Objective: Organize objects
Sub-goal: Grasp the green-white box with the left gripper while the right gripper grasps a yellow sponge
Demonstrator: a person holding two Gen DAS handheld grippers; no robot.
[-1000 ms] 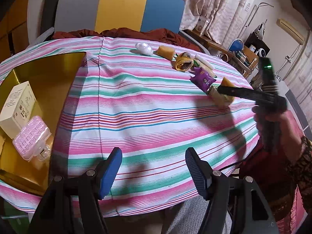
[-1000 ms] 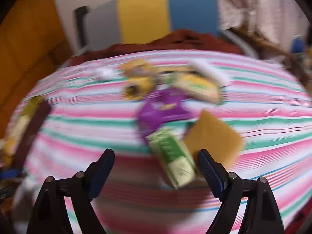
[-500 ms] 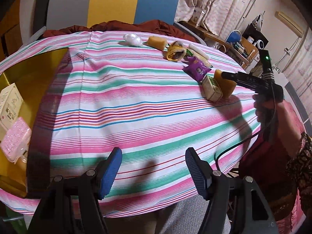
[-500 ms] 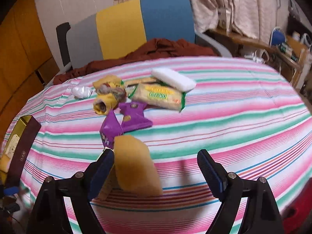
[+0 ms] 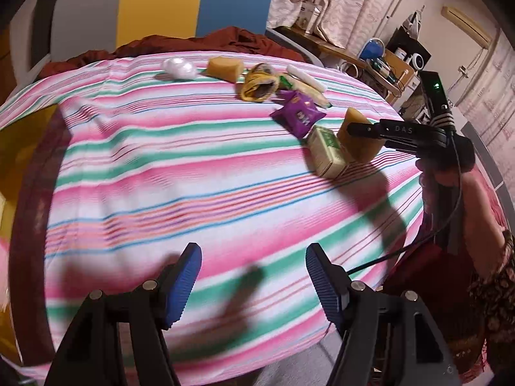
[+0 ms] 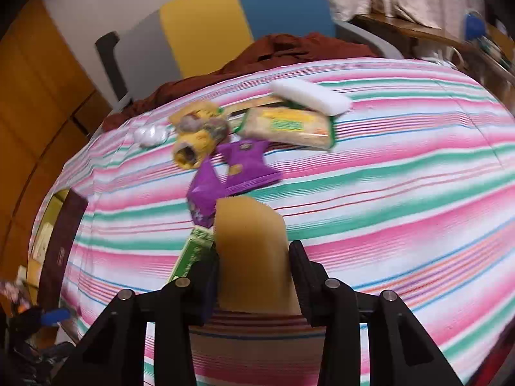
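Observation:
A tan-yellow sponge (image 6: pixel 248 225) stands on edge on the striped tablecloth (image 6: pixel 402 193). My right gripper (image 6: pixel 254 254) is closing on it, and both pads press its sides. Against the sponge's left lies a green-and-white box (image 6: pixel 193 251), with purple snack packets (image 6: pixel 244 164) just beyond. The left wrist view shows the same sponge (image 5: pixel 357 141) and box (image 5: pixel 328 151) at the right, with a hand (image 5: pixel 450 173) on the gripper's handle. My left gripper (image 5: pixel 252 254) hangs open over bare cloth near the table's front, with nothing between its fingers.
At the far side lie a yellow rolled pouch (image 5: pixel 259 85), a second sponge (image 5: pixel 225 67), a white crumpled wad (image 5: pixel 178 67), a noodle pack (image 6: pixel 286 127) and a white bar (image 6: pixel 309 96). A gold tray (image 5: pixel 19 148) sits at the left edge. A chair (image 5: pixel 193 0) stands behind.
The right gripper's jaws have come together onto the sponge, which stood loose between them before. The left gripper has drifted right, so the gold tray and its boxes slid towards the left edge.

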